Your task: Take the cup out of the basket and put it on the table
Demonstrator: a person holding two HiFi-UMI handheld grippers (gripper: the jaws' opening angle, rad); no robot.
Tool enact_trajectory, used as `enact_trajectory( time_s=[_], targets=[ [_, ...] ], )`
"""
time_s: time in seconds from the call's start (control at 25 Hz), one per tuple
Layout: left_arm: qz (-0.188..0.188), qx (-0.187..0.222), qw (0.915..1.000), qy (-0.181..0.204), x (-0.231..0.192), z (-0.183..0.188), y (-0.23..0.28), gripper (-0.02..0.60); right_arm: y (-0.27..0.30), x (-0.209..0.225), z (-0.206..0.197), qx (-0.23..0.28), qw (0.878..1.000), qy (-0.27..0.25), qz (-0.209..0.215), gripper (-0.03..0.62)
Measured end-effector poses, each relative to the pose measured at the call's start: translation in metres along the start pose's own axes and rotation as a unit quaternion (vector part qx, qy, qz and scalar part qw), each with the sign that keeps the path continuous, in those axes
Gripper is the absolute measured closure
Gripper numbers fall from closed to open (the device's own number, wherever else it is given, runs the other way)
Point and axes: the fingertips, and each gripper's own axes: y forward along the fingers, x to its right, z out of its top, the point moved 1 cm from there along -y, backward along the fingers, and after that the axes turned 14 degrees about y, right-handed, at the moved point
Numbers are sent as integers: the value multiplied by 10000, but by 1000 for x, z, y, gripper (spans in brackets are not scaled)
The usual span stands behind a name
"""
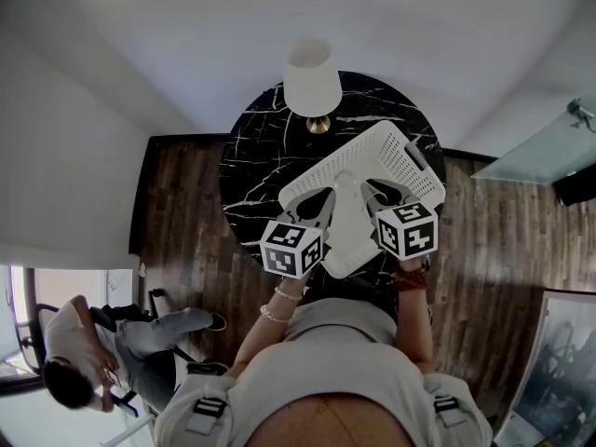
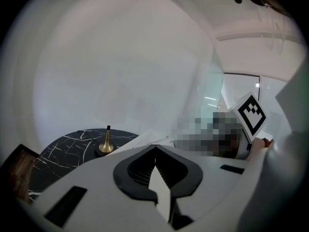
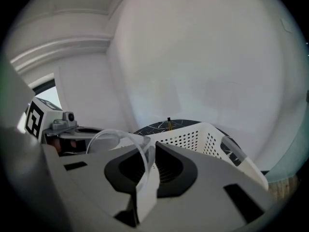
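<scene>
Right gripper view shows the right gripper [image 3: 153,146] clamped on the clear cup's [image 3: 137,146] wall, at the near edge of the white basket [image 3: 193,137]. The lift-out looks to be in hand; next it needs carrying to bare table [image 1: 251,156]. The left gripper [image 2: 155,146] is pressed together on nothing, beside it and also pointing forward.

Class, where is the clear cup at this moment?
The clear cup is pinched by its rim in the right tongs, right gripper view, with the white basket just beyond.
</scene>
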Motion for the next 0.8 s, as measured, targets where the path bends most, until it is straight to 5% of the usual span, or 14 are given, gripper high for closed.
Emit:
enact_trajectory(
  time_s=[0.8],
  targets=[
    [-81,169,9997,177,10,13,-17,575,-30,-21,20,731,9971,182,75,554]
  ],
)
